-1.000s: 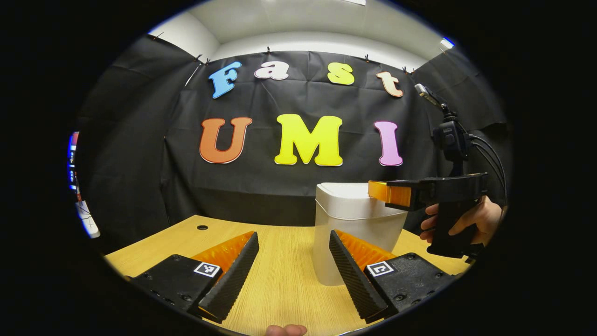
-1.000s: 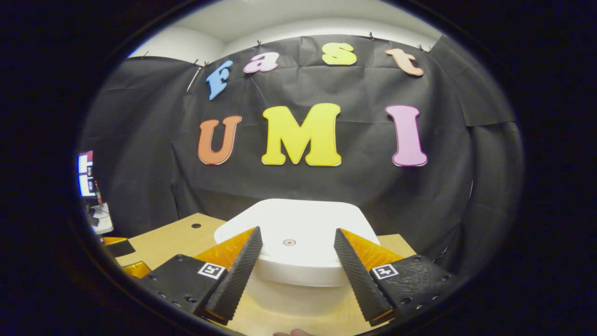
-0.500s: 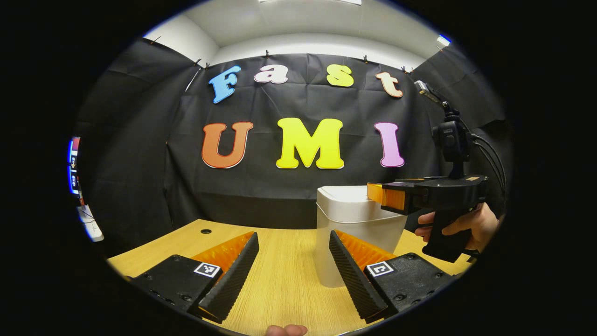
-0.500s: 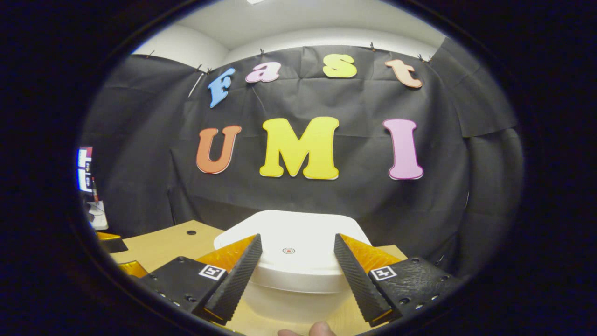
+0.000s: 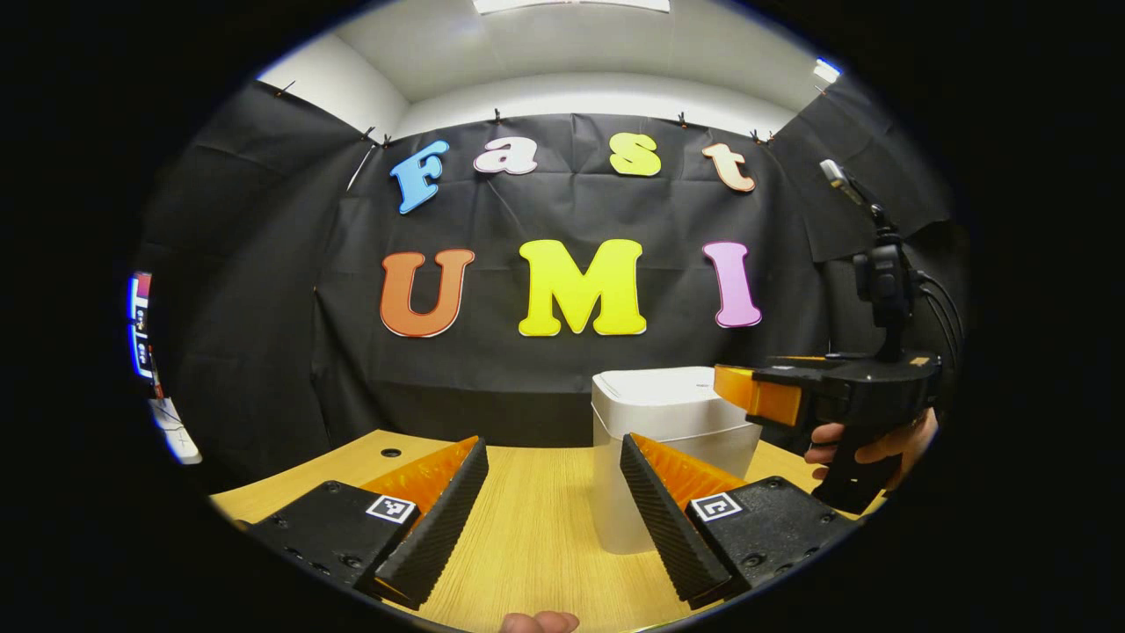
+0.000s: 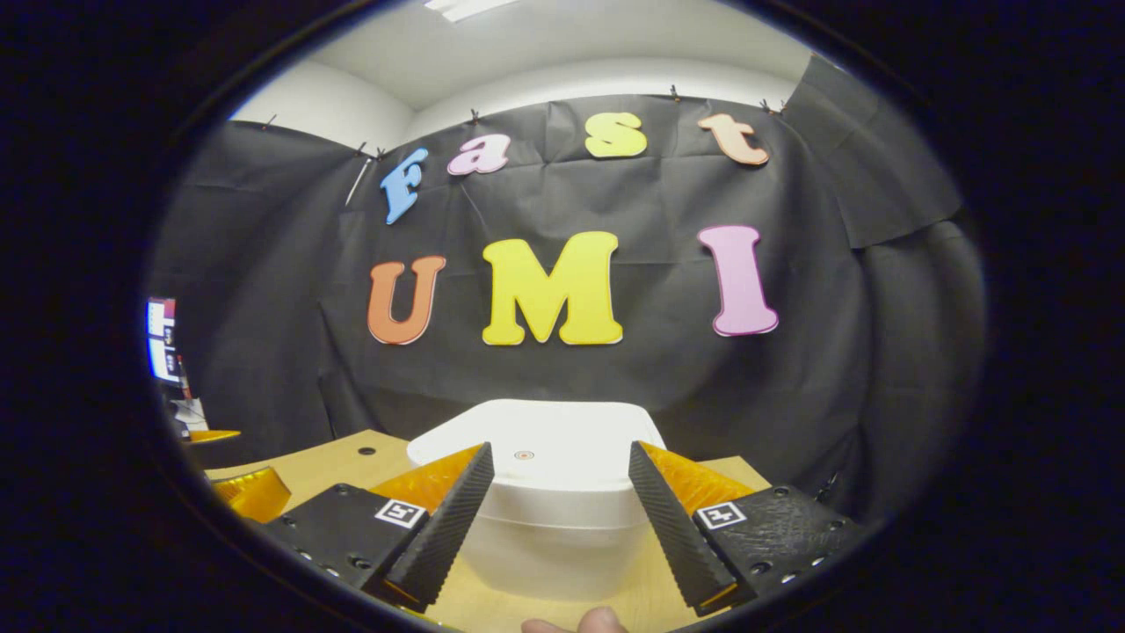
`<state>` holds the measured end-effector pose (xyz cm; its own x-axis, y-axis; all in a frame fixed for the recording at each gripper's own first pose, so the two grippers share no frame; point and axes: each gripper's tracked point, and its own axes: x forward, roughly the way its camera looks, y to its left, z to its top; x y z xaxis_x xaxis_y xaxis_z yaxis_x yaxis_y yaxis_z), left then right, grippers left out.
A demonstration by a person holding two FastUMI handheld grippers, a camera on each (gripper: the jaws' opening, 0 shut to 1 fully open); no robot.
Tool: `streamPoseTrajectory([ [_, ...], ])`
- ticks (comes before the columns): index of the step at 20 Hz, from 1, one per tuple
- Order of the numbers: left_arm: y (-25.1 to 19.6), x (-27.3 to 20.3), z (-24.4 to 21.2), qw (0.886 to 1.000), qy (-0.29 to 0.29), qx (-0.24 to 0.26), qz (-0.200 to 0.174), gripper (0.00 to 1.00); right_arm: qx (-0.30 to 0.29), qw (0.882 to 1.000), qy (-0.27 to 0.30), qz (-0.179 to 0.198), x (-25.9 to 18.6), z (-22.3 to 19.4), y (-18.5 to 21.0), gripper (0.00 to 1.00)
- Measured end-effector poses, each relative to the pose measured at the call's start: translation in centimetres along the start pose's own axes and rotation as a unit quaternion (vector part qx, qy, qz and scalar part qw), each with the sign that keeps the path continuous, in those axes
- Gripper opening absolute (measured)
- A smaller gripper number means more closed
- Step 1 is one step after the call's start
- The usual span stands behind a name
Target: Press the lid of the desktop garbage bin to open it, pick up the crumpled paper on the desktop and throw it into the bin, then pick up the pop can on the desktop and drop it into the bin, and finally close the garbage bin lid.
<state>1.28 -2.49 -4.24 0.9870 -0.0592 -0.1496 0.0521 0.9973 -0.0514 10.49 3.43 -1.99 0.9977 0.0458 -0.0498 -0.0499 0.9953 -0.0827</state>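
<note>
On the tabletop [image 5: 536,527], toward its far edge, stands the garbage bin [image 5: 655,457] with its lid [image 6: 536,457] flat and closed. Just before it, the right hand-held gripper [image 6: 555,519] hovers at lid height, fingers spread and holding nothing (a hand [image 5: 866,444] grips its handle, seen in the left gripper view). Nearer the front edge, the left hand-held gripper [image 5: 554,519] is likewise spread and empty.

Matt plastic bin [image 5: 668,440], wood-grain desktop [image 5: 536,519]

White bin [image 5: 668,440] with a red dot [image 6: 524,455] on its lid; light wood-grain table [image 5: 527,519]
</note>
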Motion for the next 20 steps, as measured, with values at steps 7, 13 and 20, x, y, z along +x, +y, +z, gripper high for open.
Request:
streamPoseTrajectory([
  [7,-0.5,-0.3,0.8,1.0,-0.014,0.006,0.005,0.97,-0.007,0.999,-0.036,-0.02,-5.2,0.2,-2.9,0.95],
  [13,-0.4,-1.3,1.3,0.999,-0.03,0.011,0.018,0.98,-0.037,0.996,-0.063,-0.055,-9.8,-0.2,-5.3,0.96],
  [20,-0.3,-2.0,0.4,0.999,-0.029,0.016,0.032,0.98,-0.061,0.99,-0.102,-0.076,-11.9,-0.2,-5.1,0.95],
])
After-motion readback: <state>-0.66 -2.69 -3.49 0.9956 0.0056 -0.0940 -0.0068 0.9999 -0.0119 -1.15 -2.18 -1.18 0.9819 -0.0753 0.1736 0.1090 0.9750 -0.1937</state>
